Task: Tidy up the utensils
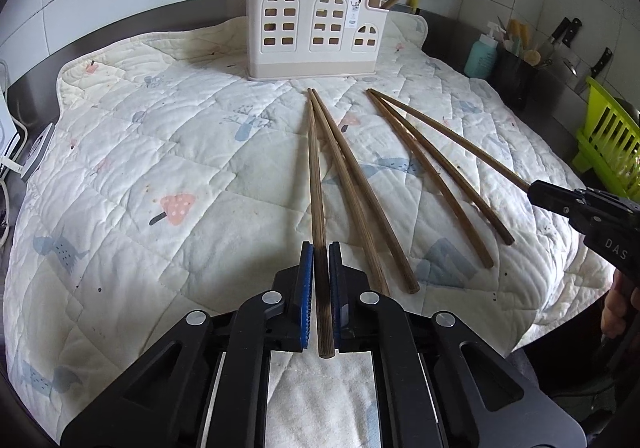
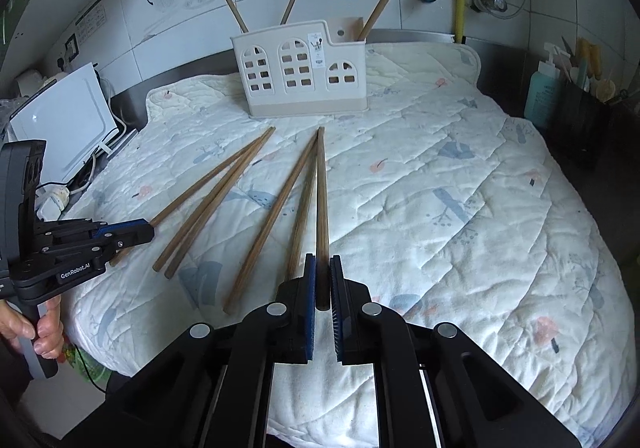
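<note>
A cream utensil holder (image 1: pixel 316 36) (image 2: pixel 300 72) with window cut-outs stands at the far side of the quilted mat (image 1: pixel 160 152), and three chopsticks stand upright in it. Several brown wooden chopsticks lie fanned on the mat in front of it. My left gripper (image 1: pixel 322 252) is shut on the near end of the leftmost chopstick (image 1: pixel 316 176); the right wrist view shows this gripper (image 2: pixel 151 229) at the left. My right gripper (image 2: pixel 322 262) is shut on the rightmost chopstick (image 2: pixel 321 192) and appears in the left wrist view (image 1: pixel 534 188) at the right. Between them lie the loose chopsticks (image 2: pixel 272 223).
A green dish rack (image 1: pixel 608 144), knives (image 1: pixel 560 36), a teal bottle (image 1: pixel 480 56) and a dark utensil pot stand to the right of the mat. A white appliance (image 2: pixel 68 120) with cables sits at the left. A hand (image 2: pixel 44 328) holds the left gripper's handle.
</note>
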`<action>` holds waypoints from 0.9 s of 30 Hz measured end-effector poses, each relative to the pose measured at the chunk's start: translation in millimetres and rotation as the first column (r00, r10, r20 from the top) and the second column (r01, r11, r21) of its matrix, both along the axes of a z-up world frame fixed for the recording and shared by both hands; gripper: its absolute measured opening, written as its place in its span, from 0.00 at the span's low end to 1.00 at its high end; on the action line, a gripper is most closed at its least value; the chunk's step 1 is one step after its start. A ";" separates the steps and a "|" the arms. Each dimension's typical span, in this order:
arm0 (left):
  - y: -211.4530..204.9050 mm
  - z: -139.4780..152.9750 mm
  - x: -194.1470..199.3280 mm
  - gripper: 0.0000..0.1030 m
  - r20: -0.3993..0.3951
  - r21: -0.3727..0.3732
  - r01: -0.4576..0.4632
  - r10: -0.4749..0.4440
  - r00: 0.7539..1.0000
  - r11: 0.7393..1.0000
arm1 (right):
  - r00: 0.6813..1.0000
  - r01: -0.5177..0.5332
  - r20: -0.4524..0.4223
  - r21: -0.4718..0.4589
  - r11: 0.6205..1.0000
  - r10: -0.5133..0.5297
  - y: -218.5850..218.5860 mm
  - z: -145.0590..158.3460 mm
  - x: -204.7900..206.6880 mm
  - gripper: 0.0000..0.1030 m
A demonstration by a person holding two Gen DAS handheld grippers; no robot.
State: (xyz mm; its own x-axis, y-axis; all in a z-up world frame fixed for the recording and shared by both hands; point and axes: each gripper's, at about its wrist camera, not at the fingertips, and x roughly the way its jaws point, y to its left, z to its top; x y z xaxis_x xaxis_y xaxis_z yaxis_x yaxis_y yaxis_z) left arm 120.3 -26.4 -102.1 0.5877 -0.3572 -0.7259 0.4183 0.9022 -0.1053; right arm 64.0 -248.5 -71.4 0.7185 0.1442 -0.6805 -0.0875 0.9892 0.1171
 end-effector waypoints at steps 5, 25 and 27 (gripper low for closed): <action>8.0 18.5 1.7 0.05 0.049 -0.031 -0.017 0.019 0.999 0.999 | 0.997 0.000 0.077 -0.023 1.000 0.002 -0.9 26.8 -4.2 0.07; 18.1 65.8 31.2 0.05 0.173 -0.095 -0.042 0.058 0.983 0.995 | 0.966 -0.044 0.253 -0.044 0.998 0.054 -5.2 113.9 46.2 0.06; 17.4 69.4 33.2 0.05 0.189 -0.099 -0.041 0.059 0.980 0.994 | 0.964 -0.050 0.258 -0.047 0.998 0.061 -3.9 118.8 52.1 0.06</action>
